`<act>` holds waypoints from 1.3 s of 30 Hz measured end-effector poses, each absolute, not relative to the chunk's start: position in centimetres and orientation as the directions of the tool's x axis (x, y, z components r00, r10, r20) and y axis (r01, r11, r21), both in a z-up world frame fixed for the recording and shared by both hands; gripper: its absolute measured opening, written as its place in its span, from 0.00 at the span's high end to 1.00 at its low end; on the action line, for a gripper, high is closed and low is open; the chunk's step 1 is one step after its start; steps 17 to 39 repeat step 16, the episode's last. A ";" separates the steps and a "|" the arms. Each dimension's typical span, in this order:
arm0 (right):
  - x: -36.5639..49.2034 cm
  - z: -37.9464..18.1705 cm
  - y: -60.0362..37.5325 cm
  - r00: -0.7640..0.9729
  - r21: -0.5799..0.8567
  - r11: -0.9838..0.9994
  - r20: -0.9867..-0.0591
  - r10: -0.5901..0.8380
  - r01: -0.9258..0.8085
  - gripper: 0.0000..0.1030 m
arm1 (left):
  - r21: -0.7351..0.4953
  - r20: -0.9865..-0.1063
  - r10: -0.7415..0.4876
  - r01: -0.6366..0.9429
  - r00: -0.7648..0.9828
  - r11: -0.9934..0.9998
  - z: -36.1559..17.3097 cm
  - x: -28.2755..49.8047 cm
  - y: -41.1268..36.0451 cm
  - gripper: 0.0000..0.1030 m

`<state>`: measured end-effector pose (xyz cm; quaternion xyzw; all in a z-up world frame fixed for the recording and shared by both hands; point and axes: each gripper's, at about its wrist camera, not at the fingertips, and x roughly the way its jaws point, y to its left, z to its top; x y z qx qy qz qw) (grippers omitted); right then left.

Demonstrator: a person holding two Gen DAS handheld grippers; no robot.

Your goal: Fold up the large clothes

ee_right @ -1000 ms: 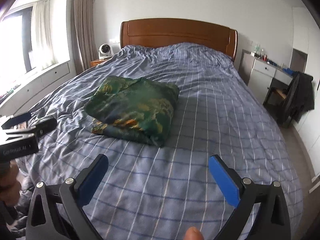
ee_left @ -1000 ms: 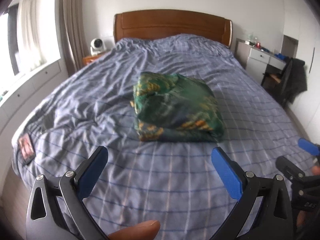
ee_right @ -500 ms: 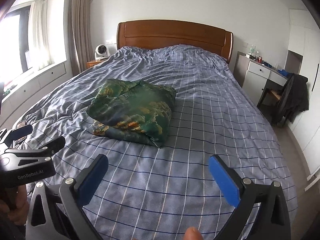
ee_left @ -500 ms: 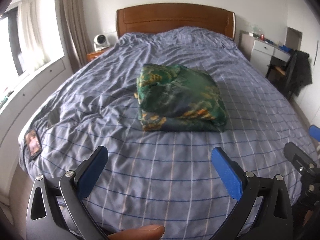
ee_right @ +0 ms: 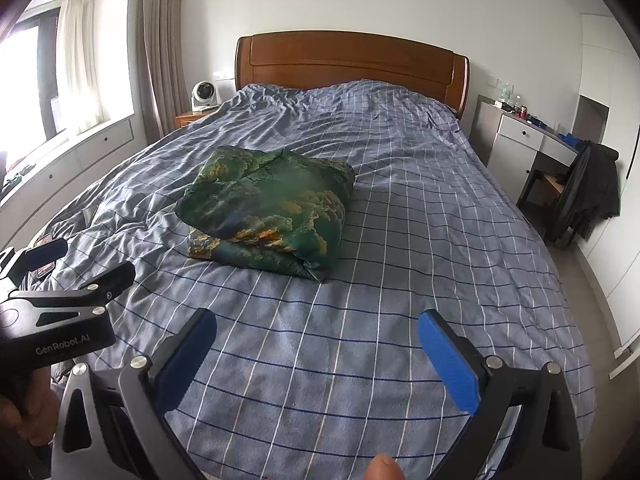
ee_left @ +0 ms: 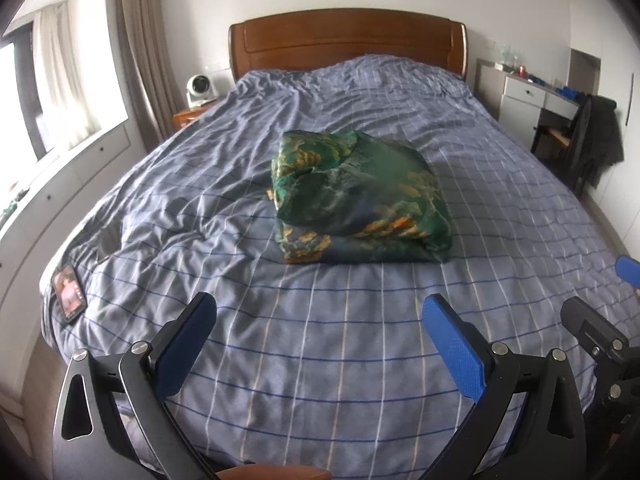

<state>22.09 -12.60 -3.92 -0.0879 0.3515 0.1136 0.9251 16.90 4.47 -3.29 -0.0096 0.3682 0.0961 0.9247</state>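
Note:
A green garment with gold and orange print [ee_left: 356, 196] lies folded into a thick square bundle on the blue checked bed cover [ee_left: 320, 340], near the middle of the bed. The right wrist view shows the same bundle [ee_right: 272, 208] to the left of centre. My left gripper [ee_left: 320, 344] is open, held above the foot of the bed, well short of the bundle. My right gripper [ee_right: 316, 356] is open too, with nothing between its blue pads. In the right wrist view the left gripper [ee_right: 56, 280] is at the left edge, held by a hand.
A phone [ee_left: 69, 294] lies on the bed's left corner. A wooden headboard [ee_left: 344, 40] stands at the far end. A nightstand with a white fan [ee_left: 200, 88] is at the back left; a white desk [ee_left: 532, 96] and a chair draped with a dark jacket [ee_left: 596, 144] at the right.
Both grippers have drawn back and risen from the bed, so the folded bundle looks farther away. Both stay open and the bundle has not moved.

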 end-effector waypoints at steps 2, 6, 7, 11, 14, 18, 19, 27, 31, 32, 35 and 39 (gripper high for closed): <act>22.1 -4.0 -12.6 0.724 -0.081 0.959 -0.674 0.148 -0.272 0.01 | 0.053 -0.682 0.172 -0.187 0.711 0.981 -3.3 16.8 4.4 0.00; 21.9 -4.0 -12.6 0.724 -0.084 0.959 -0.674 0.146 -0.271 0.01 | 0.055 -0.682 0.176 -0.190 0.710 0.980 -3.3 16.8 4.3 0.00; 21.9 -4.0 -12.6 0.724 -0.084 0.959 -0.674 0.144 -0.270 0.01 | 0.053 -0.682 0.174 -0.189 0.710 0.981 -3.3 16.8 4.3 0.00; 21.8 -4.0 -12.7 0.723 -0.083 0.959 -0.676 0.145 -0.269 0.01 | 0.036 -0.681 0.152 -0.175 0.716 0.984 -3.2 16.7 4.3 0.00; 21.8 -4.0 -12.7 0.721 -0.081 0.960 -0.678 0.145 -0.269 0.01 | 0.048 -0.671 0.161 -0.174 0.724 0.984 -3.0 16.5 4.1 0.00; 21.8 -4.2 -12.8 0.718 -0.079 0.960 -0.680 0.146 -0.269 0.01 | 0.050 -0.668 0.167 -0.180 0.725 0.982 -3.0 16.5 4.1 0.00; 21.8 -4.2 -12.8 0.718 -0.079 0.960 -0.680 0.146 -0.269 0.01 | 0.050 -0.668 0.167 -0.180 0.725 0.982 -3.0 16.5 4.1 0.00; 21.8 -4.2 -12.8 0.718 -0.079 0.960 -0.680 0.146 -0.269 0.01 | 0.050 -0.668 0.167 -0.180 0.725 0.982 -3.0 16.5 4.1 0.00; 21.8 -4.2 -12.8 0.718 -0.079 0.960 -0.680 0.146 -0.269 0.01 | 0.050 -0.668 0.167 -0.180 0.725 0.982 -3.0 16.5 4.1 0.00; 21.8 -4.2 -12.8 0.718 -0.079 0.960 -0.680 0.146 -0.269 0.01 | 0.050 -0.668 0.167 -0.180 0.725 0.982 -3.0 16.5 4.1 0.00; 21.8 -4.2 -12.8 0.718 -0.079 0.960 -0.680 0.146 -0.269 0.01 | 0.050 -0.668 0.167 -0.180 0.725 0.982 -3.0 16.5 4.1 0.00; 21.8 -4.2 -12.8 0.718 -0.079 0.960 -0.680 0.146 -0.269 0.01 | 0.050 -0.668 0.167 -0.180 0.725 0.982 -3.0 16.5 4.1 0.00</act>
